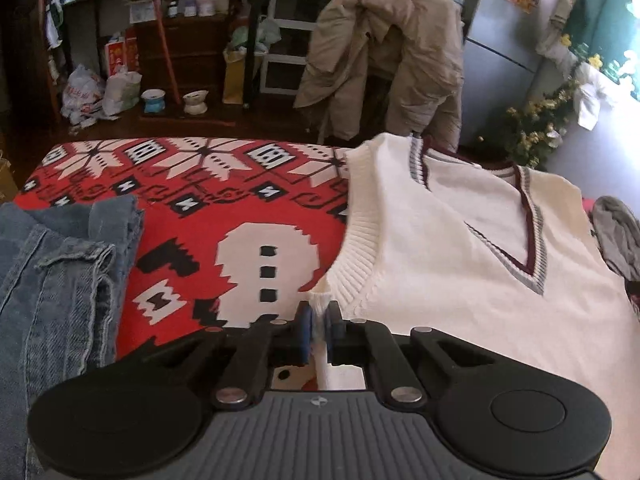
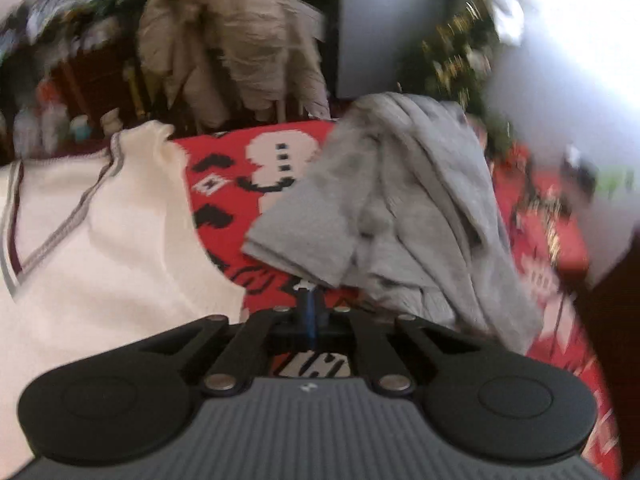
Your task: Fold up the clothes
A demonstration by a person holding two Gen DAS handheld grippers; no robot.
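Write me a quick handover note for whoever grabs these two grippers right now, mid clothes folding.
Left gripper: shut on the side edge of the white knit vest, just below its armhole.
Right gripper: shut, its tips at the near edge of the gray garment; whether it grips any cloth cannot be told.
Layout: vest lies flat on the red patterned cover; denim garment is bunched to its left, the gray garment is crumpled to its right.
Done: nothing looks folded yet.
Left: fold the vest, then the gray and denim pieces.
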